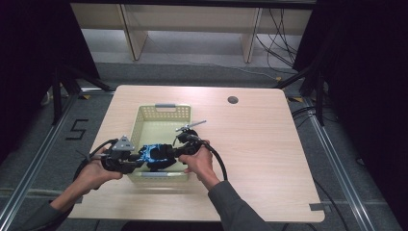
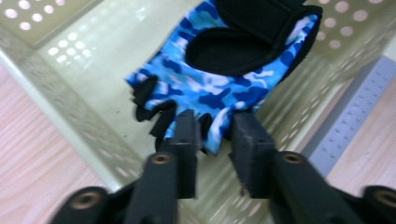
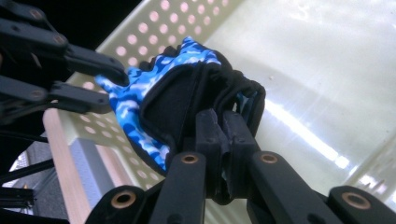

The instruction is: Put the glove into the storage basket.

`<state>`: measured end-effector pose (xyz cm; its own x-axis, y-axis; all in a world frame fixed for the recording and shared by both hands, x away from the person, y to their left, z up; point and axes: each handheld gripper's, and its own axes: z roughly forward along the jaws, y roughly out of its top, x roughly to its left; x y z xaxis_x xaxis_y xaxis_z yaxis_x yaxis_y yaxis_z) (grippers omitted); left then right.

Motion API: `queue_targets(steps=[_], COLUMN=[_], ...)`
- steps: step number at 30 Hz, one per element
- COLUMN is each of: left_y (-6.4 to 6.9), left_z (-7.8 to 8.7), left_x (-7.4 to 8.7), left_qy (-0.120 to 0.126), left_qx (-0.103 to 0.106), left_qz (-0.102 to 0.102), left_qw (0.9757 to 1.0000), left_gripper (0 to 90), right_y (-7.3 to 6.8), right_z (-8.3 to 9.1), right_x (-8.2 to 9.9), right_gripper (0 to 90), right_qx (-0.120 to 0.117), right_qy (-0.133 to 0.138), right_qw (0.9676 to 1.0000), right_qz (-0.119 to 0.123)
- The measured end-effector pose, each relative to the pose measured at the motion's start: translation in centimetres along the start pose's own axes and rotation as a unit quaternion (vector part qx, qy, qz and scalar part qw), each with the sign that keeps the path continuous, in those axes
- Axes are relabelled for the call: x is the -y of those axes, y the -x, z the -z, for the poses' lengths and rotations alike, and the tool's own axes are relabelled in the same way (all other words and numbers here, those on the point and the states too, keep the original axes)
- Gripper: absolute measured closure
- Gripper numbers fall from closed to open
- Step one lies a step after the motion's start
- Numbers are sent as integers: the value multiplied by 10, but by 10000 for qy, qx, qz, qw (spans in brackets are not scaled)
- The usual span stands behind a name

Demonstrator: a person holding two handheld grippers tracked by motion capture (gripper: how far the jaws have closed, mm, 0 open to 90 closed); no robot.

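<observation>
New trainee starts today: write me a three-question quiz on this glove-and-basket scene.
1. True or false: the blue camouflage glove is held over the pale perforated basket.
2. Which gripper is clamped on the glove's black cuff end?
A. left gripper
B. right gripper
C. neither
3. Fill in: in the left gripper view, the left gripper's jaws stand apart, with the glove's ______ end between them.

Key
1. True.
2. B: in the right gripper view its jaws are pressed together on the bunched black fabric.
3. Finger end; whether the pads press on it I cannot tell.
</observation>
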<state>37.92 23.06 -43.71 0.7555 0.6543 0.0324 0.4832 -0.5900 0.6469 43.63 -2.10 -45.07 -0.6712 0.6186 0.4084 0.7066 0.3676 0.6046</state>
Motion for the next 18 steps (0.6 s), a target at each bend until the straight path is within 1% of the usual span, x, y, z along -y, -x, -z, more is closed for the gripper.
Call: queue_targets(steps=[1, 2, 3, 4, 5, 6, 7, 8, 9, 10, 12, 14, 15, 16, 17, 18], left_y=[0, 0, -1, -1, 0, -1, 0, 2, 2, 4, 5, 5, 6, 7, 7, 9], left_z=[1, 2, 4, 6, 7, 8, 8, 8, 9, 9, 10, 9, 8, 8, 9, 9], left_x=[-1, -1, -2, -2, -2, -3, -3, -3, -3, -3, -4, -5, -5, -5, -6, -6], left_qy=[59, 154, 154, 142, 199, 192, 207, 222, 206, 221, 255, 237, 264, 260, 277, 282], left_qx=[-1, -59, -63, -6, -35, -70, -124, -106, -80, -56, -81, -39, -60, -40, -62, -77], left_qz=[36, 18, -48, -18, 90, -28, -34, 33, -81, 2, 21, 36, 68, 53, 89, 164], left_qw=[10000, 9999, 9998, 9999, 9998, 9998, 9997, 9997, 9997, 9997, 9996, 9997, 9996, 9996, 9996, 9994], left_gripper=[636, 607, 603, 590, 585, 590, 593, 594, 589, 582, 559, 515, 498, 488, 469, 448], right_y=[0, 2, 1, 0, 0, 0, 0, 0, 0, 0, -1, -1, -1, -2, -1, -3], right_z=[0, -2, -2, -2, -2, -3, -3, -3, -3, -2, -2, -2, -1, -2, -2, -1], right_x=[0, 0, 0, 0, 0, 0, 0, 0, 0, 0, 1, 1, 1, 1, 1, 1], right_gripper=[871, 870, 871, 870, 871, 870, 870, 870, 870, 870, 870, 868, 868, 867, 866, 865], right_qx=[6, 0, 20, 16, 7, 11, 3, 5, 21, 12, 24, 44, 57, 45, 45, 47], right_qy=[-9, 19, -15, -39, -49, -48, -50, -52, -56, -57, -77, -85, -88, -87, -64, -97], right_qw=[10000, 10000, 10000, 10000, 10000, 10000, 10000, 10000, 10000, 10000, 10000, 10000, 9999, 10000, 9999, 9999], right_qz=[-13, 67, 10, 18, 10, -2, 16, 32, 26, 12, 8, -1, 7, -1, 107, 15])
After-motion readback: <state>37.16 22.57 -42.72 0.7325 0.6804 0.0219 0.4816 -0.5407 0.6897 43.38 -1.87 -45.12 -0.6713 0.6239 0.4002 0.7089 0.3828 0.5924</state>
